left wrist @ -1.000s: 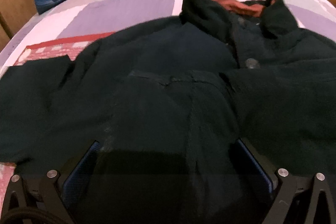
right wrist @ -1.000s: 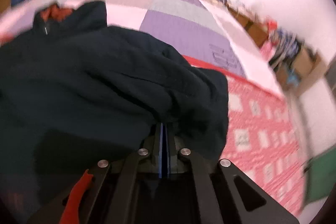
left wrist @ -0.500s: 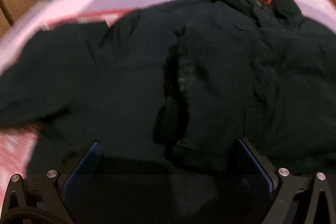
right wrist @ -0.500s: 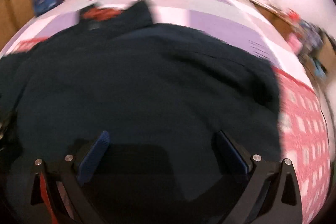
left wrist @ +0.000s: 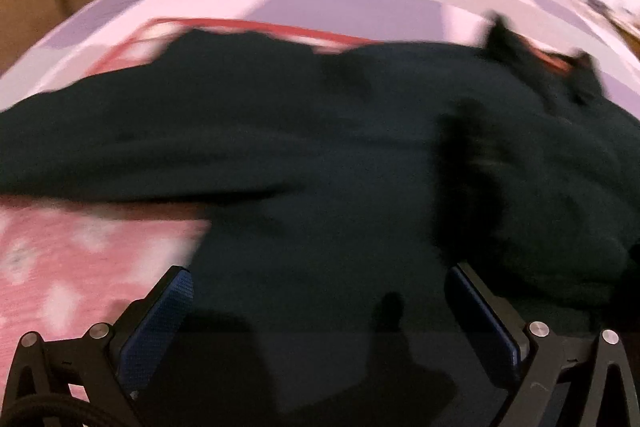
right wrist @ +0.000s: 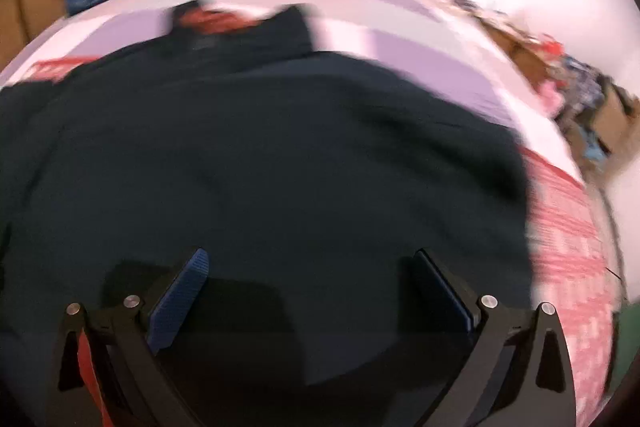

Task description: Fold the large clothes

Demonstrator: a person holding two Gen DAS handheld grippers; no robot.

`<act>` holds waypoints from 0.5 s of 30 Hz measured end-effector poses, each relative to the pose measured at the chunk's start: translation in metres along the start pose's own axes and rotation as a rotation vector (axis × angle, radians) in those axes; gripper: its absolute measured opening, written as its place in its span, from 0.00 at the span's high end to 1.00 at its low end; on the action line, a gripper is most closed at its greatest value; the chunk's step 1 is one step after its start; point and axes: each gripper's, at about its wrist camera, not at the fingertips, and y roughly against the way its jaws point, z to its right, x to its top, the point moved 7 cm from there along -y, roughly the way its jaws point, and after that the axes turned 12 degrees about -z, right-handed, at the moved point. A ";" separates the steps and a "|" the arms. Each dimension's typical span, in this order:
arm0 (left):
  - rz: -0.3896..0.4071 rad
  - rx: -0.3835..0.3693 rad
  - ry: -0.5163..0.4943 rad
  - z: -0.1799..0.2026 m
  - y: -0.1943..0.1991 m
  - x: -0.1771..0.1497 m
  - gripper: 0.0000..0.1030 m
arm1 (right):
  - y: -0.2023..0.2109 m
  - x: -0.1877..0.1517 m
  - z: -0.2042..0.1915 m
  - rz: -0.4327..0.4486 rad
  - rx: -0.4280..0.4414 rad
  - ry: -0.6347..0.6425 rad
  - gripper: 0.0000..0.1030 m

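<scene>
Dark green jacket (left wrist: 320, 155) lies spread on the quilted bed (left wrist: 344, 3), collar (right wrist: 240, 27) at the far end. Left gripper (left wrist: 320, 311) and right gripper (right wrist: 312, 291) both spread wide above it, pinching nothing, though blur hides contact.

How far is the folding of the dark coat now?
Done: one side of the coat looks folded over its middle, lying on the bed. In hand: nothing; the left gripper and the right gripper are both open above the cloth. Left: the sleeve lies spread out sideways, and the body is not yet folded small.
</scene>
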 end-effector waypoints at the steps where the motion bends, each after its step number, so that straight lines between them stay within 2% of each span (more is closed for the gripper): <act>1: 0.000 0.029 0.044 -0.028 0.002 0.000 0.00 | 0.002 0.007 -0.016 0.010 -0.005 0.017 0.00; 3: 0.003 0.074 0.123 -0.079 0.006 0.001 0.00 | 0.000 0.013 -0.040 0.029 -0.023 0.032 0.00; 5: 0.004 0.116 0.195 -0.125 0.008 0.002 0.00 | -0.004 0.010 -0.042 0.051 -0.039 0.002 0.00; 6: 0.005 0.137 0.242 -0.153 0.009 0.002 0.00 | -0.007 0.006 -0.038 0.090 0.004 -0.020 0.00; 8: 0.000 0.152 0.344 -0.206 0.007 0.002 0.00 | -0.009 0.006 -0.030 0.113 0.072 -0.054 0.00; 10: -0.012 0.160 0.444 -0.253 0.002 0.001 0.00 | -0.012 0.009 -0.031 0.106 0.069 -0.054 0.00; 12: -0.023 0.142 0.532 -0.301 -0.006 0.003 0.00 | -0.013 0.011 -0.034 0.115 0.035 -0.043 0.00; 15: -0.053 0.082 0.621 -0.347 -0.023 0.007 0.00 | -0.011 0.008 -0.032 0.121 0.018 -0.043 0.00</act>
